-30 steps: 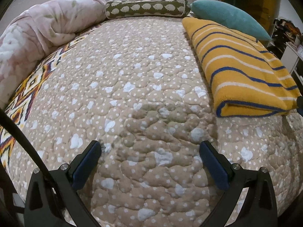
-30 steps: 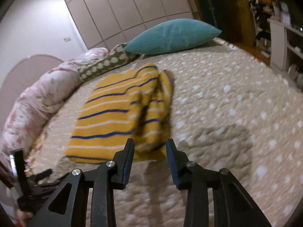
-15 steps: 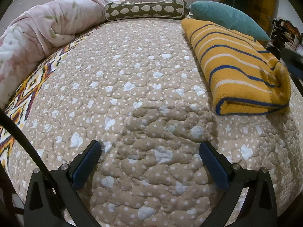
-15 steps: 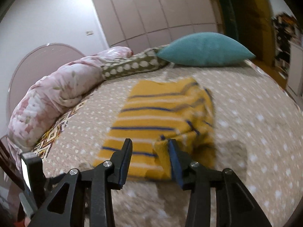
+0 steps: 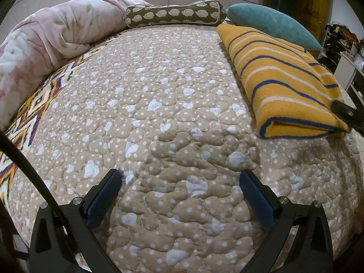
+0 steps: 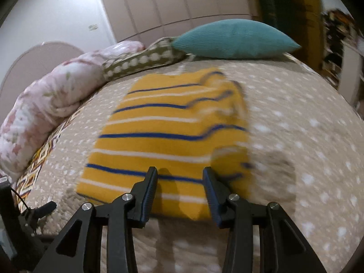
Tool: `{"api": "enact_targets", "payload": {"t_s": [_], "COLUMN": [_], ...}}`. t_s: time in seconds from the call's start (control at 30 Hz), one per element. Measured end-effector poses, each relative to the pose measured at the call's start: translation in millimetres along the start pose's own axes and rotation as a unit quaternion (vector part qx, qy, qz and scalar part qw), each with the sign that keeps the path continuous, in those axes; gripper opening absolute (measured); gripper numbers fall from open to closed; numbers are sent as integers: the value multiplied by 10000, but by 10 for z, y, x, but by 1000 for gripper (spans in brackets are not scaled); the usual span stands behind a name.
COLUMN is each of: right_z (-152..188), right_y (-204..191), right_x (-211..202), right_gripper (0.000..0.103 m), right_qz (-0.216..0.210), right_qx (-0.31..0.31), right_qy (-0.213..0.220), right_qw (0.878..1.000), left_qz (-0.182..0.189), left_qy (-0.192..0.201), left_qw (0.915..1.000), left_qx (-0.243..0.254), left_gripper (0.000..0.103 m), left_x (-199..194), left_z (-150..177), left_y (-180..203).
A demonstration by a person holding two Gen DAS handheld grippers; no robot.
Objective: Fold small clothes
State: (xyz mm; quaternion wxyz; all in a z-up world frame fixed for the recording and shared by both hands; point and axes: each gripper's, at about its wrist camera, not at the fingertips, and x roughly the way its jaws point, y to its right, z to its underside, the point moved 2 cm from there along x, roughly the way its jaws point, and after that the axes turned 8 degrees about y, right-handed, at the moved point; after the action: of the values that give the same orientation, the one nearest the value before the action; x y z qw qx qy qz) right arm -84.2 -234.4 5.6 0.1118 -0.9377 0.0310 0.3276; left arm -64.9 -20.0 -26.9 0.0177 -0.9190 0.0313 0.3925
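Observation:
A folded yellow sweater (image 5: 282, 86) with blue and white stripes lies on the beige quilted bed (image 5: 159, 118), at the right in the left wrist view and in the middle of the right wrist view (image 6: 168, 136). My left gripper (image 5: 179, 195) is wide open and empty, low over bare quilt to the left of the sweater. My right gripper (image 6: 180, 182) is partly open and empty, just above the sweater's near edge; its black tip (image 5: 348, 113) shows at the sweater's right corner in the left wrist view. The right wrist view is motion-blurred.
A pink floral duvet (image 5: 45, 41) is rolled along the left side. A brown hedgehog-print bolster (image 5: 175, 13) and a teal pillow (image 5: 273, 25) lie at the head. Shelves (image 5: 345, 52) stand beyond the right side of the bed. A wardrobe wall (image 6: 182, 6) is behind.
My right gripper has swung left and now sits over the sweater's near edge, jaws slightly wider. The sweater's right flap now lies folded over. My left gripper has barely moved.

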Motion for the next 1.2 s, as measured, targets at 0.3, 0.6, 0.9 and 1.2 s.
{"api": "enact_targets", "payload": {"t_s": [0.3, 0.6, 0.9, 1.2], "right_z": [72, -284, -251, 78], "right_y": [547, -172, 9, 124], "right_x": [-437, -599, 279, -285], "right_gripper": [54, 54, 45, 46], "right_qz": [609, -4, -82, 137], "right_qx": [648, -227, 289, 36], "right_qy": [256, 864, -98, 192], "right_qw": [9957, 9960, 9995, 9997], "left_qz": [-22, -21, 12, 83], "left_qy": [3, 25, 73, 207], "left_qw": [10000, 10000, 10000, 9996], "left_qx": [-10, -14, -26, -157], "left_gripper": [103, 103, 103, 103], "left_x": [0, 0, -1, -153], "left_z": [1, 2, 5, 3], "left_y": [2, -9, -4, -14]}}
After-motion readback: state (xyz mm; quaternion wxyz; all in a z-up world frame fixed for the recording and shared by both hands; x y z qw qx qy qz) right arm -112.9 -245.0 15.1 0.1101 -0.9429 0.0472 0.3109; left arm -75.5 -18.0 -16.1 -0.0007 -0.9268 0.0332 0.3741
